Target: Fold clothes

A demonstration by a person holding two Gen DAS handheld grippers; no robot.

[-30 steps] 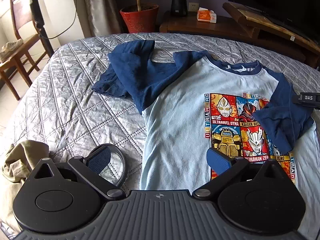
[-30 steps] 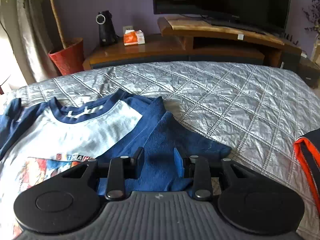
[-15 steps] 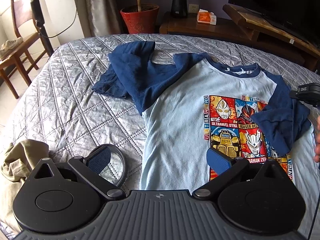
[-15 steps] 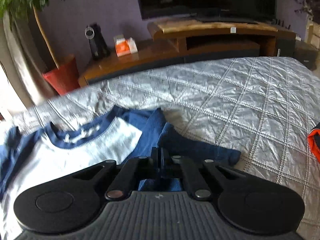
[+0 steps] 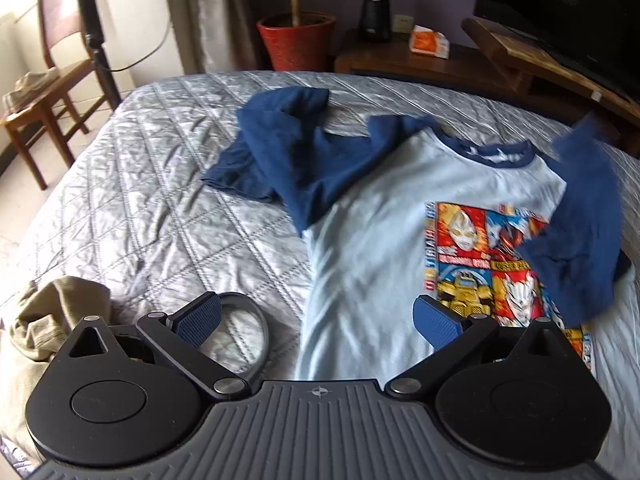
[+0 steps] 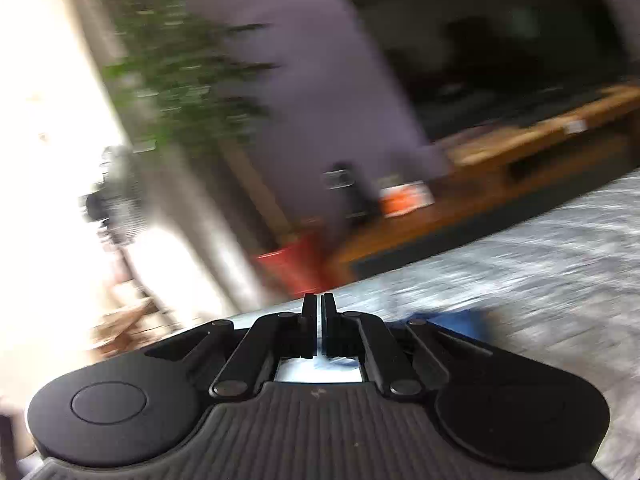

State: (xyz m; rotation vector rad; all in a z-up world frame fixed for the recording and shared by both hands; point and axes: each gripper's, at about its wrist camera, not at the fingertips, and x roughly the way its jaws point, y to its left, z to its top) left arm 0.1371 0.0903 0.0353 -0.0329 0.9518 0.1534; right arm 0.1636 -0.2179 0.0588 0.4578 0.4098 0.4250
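Left wrist view: our left gripper [image 5: 316, 322] hangs wide open over the shirt [image 5: 372, 248] on the bed [image 5: 160, 208]; the right sleeve [image 5: 580, 232], flat before, now lifts. Right wrist view: right gripper [image 6: 318, 320] has clamped onto blue sleeve cloth, swinging up, so the sleeve fold is starting.

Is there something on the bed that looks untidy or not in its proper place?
Yes. The T-shirt is not spread flat: its left navy sleeve lies crumpled and folded over itself, and the right sleeve is flipped across the printed picture. A khaki garment sits bunched at the bed's near edge.
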